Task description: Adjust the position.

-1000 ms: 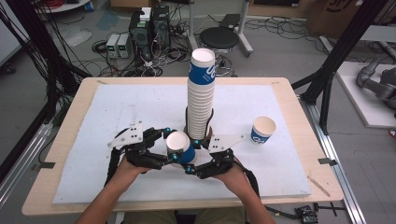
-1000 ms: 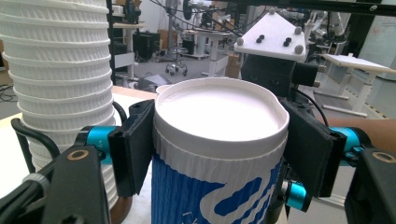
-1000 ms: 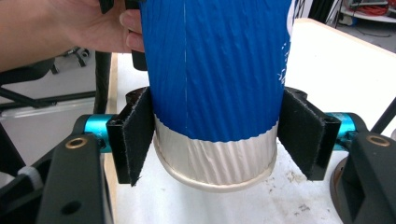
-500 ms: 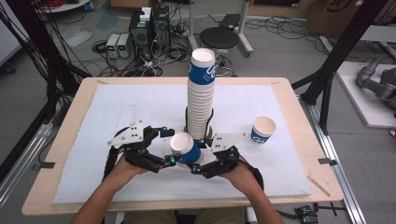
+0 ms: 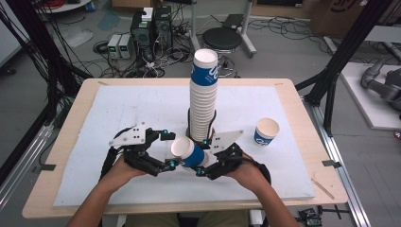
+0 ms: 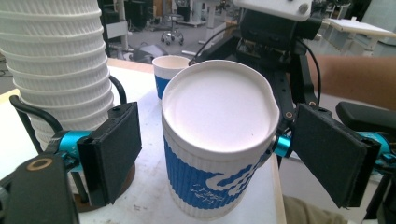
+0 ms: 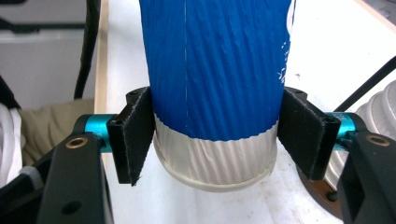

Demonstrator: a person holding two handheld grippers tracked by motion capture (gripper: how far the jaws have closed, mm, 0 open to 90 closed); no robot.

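The right gripper (image 5: 204, 166) grips a blue-and-white paper cup (image 5: 189, 152) near its base: in the right gripper view its two black padded fingers (image 7: 135, 140) press against opposite sides of the cup (image 7: 217, 93), right where the blue sleeve meets the white bottom band. In the high view the cup is held tilted above the white mat, its open mouth turned toward the left gripper (image 5: 166, 150), in front of the tall stack of cups (image 5: 203, 101) that stands mid-table.

The left gripper's fingers (image 6: 112, 151) are spread wide on either side of the cup's (image 6: 219, 140) rim. In the left gripper view a clear gap shows between the left pad and the cup wall; the right pad sits just beside the rim, and whether it touches cannot be told. So the left fingers are released, holding nothing.

The stack (image 6: 56, 65) rises just behind the left pad, sitting in a dark ring holder. A second single cup (image 5: 266, 131) stands upright on the mat, well apart to the right of the stack; in the left gripper view its rim (image 6: 169, 63) peeks out behind the held cup. Both of the person's hands come in from the near edge of the table (image 5: 61, 142), the right hand (image 5: 246, 171) wrapped around its gripper body
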